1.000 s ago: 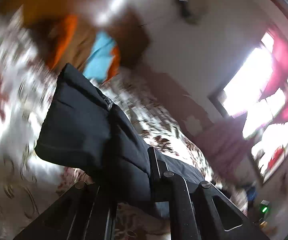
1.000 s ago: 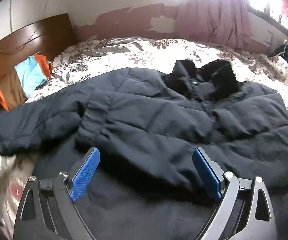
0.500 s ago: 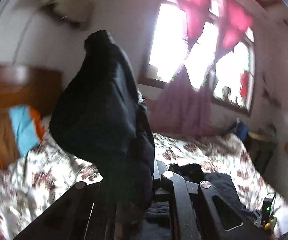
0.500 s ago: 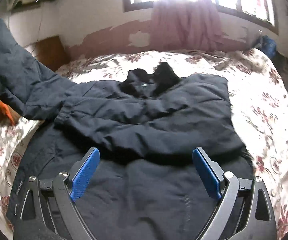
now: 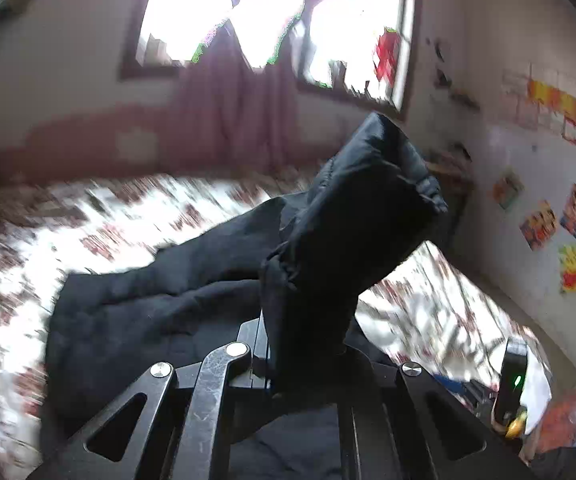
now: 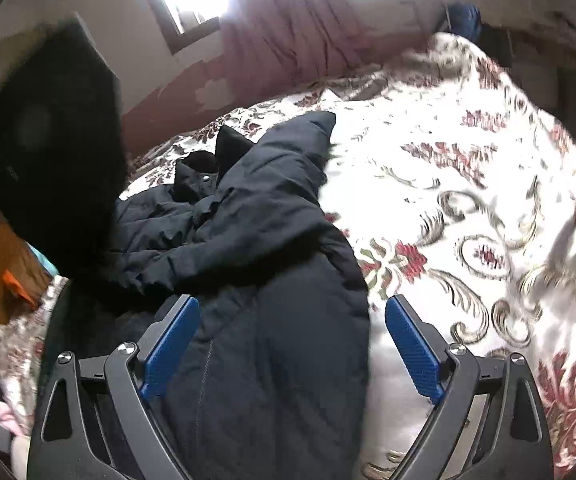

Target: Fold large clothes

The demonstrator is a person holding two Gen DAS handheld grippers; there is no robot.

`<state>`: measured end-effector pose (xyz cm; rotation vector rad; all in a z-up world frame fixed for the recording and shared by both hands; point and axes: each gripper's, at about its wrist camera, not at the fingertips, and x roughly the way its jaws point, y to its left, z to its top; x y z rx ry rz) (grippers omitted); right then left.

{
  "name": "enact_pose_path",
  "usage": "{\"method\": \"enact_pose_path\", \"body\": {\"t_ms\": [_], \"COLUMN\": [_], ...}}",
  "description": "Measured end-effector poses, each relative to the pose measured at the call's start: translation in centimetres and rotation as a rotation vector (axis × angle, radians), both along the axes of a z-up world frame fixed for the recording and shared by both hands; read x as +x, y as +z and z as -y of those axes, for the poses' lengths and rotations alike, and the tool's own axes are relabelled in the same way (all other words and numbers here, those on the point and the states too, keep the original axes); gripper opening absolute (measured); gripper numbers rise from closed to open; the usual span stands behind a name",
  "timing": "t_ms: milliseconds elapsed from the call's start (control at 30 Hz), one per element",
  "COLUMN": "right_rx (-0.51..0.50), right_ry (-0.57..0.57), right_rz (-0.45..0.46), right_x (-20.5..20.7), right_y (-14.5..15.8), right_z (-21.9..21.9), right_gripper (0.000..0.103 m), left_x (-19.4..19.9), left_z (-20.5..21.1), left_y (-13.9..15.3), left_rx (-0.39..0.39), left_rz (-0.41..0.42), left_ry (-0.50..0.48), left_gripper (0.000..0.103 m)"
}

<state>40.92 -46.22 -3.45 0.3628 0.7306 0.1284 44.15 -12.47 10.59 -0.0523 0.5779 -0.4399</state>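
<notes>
Left wrist — sleeve now rightward, lower

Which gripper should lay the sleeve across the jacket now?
Left. The left gripper is shut on the sleeve, raised above the jacket. The right gripper is open, holding nothing.

The big dark padded jacket lies on the flowery bedspread. Its edge runs between the fingers of the right gripper, with bare bedspread by the right finger. One sleeve sticks up from between the pressed-together fingers of the left gripper. The window is behind the bed.
</notes>
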Motion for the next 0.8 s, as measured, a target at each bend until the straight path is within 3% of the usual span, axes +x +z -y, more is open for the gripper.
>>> {"method": "enact_pose_path", "body": {"t_ms": [233,333,467,600,700,800], "right_rx": [0.309,0.478,0.564,0.492,0.447,0.416], "right_ry": [0.033,0.036,0.034,0.057,0.092,0.101], "right_rz": [-0.009,-0.038,-0.061,-0.055,-0.067,-0.103], "right_x": [0.8,1.7,2.6,2.5,2.1,1.7], "right_y": [-2.6,-3.9,-4.8,-4.2,-3.8,-3.8], "right_z": [2.3,2.5,1.6,0.3,-0.5,-1.0], "right_gripper": [0.091,0.091,0.091,0.091,0.091,0.091], "left_x": [1.2,1.7,1.1,0.4,-0.3,-1.6], "left_z": [4.7,5.5,5.5,4.7,3.7,2.4], "left_y": [-9.9,-12.5,-13.7,-14.9,-15.1,-14.7], "left_rx": [0.11,0.135,0.133,0.083,-0.014,-0.099], "left_rz": [-0.287,-0.372,-0.404,-0.424,-0.44,-0.419], "left_ry": [-0.11,-0.135,-0.181,-0.239,-0.257,-0.27], "left_gripper": [0.01,0.013,0.021,0.041,0.093,0.094]}}
